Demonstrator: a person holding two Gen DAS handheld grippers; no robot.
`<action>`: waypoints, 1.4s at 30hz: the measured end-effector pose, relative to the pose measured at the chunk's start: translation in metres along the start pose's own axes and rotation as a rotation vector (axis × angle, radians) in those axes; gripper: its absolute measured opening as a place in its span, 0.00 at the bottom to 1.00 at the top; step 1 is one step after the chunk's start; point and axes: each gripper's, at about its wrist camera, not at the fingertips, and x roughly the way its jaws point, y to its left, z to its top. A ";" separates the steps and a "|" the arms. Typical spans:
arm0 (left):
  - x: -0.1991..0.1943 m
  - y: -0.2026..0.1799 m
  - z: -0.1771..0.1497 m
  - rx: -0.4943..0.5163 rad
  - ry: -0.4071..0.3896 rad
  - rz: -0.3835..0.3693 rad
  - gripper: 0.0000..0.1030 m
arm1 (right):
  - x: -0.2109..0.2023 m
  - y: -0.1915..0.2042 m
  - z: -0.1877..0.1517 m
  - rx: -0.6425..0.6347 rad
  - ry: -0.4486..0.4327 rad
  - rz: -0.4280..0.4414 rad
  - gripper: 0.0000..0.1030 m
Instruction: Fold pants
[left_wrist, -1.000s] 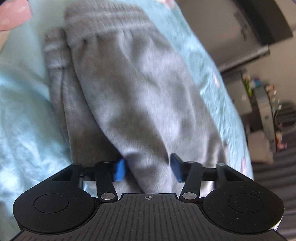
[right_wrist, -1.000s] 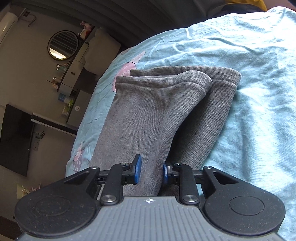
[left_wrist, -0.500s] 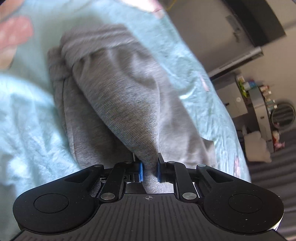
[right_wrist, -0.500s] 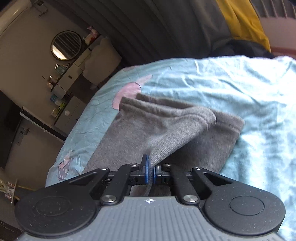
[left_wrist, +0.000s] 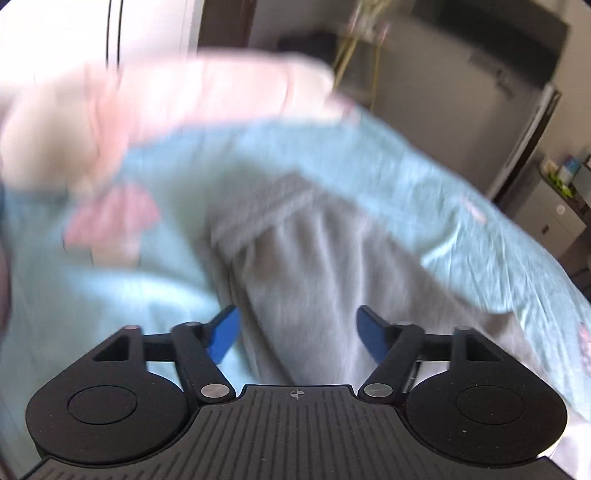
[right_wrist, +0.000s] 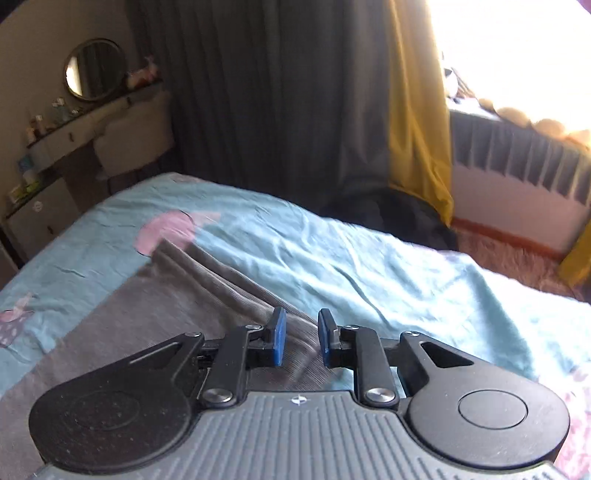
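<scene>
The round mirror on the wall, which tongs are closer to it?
Probably the right tongs. The mirror shows clearly up-left in their view; the left tongs' view shows no mirror, only the gray pants.

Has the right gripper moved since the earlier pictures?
Yes. The right gripper has lifted and tilted up: the grey pants now sit lower in its view, with the round mirror higher; its jaws are opening, off the fabric.

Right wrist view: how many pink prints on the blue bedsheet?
2. One large pink print sits at the far end of the grey pants; a smaller one lies at the left edge of the bedsheet. Others may be hidden.
</scene>
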 end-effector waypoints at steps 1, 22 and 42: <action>0.001 -0.006 0.000 0.025 -0.031 -0.002 0.85 | -0.008 0.020 0.002 -0.041 -0.022 0.078 0.19; 0.067 0.023 -0.025 -0.135 0.001 0.174 0.81 | -0.071 0.471 -0.193 -1.059 0.298 1.033 0.57; 0.076 0.018 -0.028 -0.144 -0.050 0.178 0.88 | -0.068 0.510 -0.227 -1.197 0.120 0.890 0.20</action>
